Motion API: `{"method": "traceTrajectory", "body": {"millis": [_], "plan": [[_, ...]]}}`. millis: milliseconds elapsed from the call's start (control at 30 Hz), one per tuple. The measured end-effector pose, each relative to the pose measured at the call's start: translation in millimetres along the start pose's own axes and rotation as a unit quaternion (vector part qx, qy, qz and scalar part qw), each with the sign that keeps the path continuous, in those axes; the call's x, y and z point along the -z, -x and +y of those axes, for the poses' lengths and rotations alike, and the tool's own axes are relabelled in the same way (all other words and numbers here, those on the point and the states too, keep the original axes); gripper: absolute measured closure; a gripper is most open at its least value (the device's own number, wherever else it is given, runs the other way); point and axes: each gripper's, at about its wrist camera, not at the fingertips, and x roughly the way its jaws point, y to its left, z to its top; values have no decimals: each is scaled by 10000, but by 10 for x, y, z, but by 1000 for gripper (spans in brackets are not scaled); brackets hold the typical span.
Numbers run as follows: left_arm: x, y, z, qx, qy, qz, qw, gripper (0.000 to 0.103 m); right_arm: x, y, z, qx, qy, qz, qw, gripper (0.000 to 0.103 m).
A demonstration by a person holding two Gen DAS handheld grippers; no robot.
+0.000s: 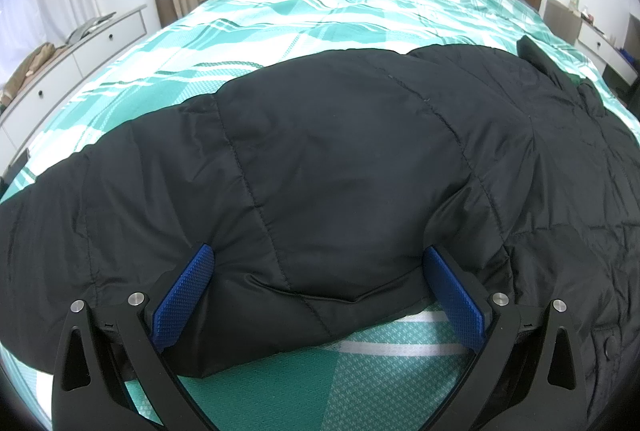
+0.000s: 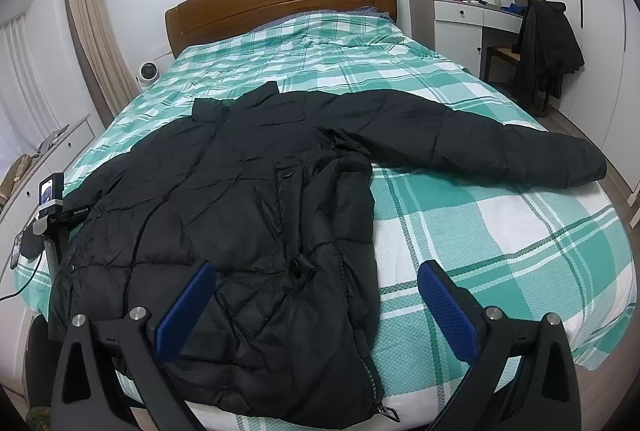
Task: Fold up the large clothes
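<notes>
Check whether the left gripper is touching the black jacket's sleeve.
Cannot tell. In the left wrist view the open left gripper straddles the sleeve, whose fabric bulges against the blue pads, but no view shows contact or a gap plainly.

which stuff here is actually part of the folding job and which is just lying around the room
Part of the job:
black puffer jacket
left gripper, open around a sleeve
right gripper, open
bed

Lying about:
small white fan
dark coat on the chair
white desk
</notes>
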Motion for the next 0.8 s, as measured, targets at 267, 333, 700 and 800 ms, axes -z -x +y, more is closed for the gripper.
{"method": "traceTrajectory", "body": {"millis": [267, 333, 700, 800], "plan": [[-1, 0, -2, 0, 0, 0, 10000, 0, -1, -6, 17, -17, -2, 32, 10000, 0], [0, 0, 0, 0, 0, 0, 10000, 0, 3, 0, 30, -24, -4, 28, 10000, 0], [1, -2, 2, 1, 0, -1, 10000, 0, -2, -18, 60, -45, 14, 71, 10000, 0], [1, -2, 2, 1, 1, -1, 10000, 0, -7, -14, 68, -55, 25, 52, 10000, 0]]}}
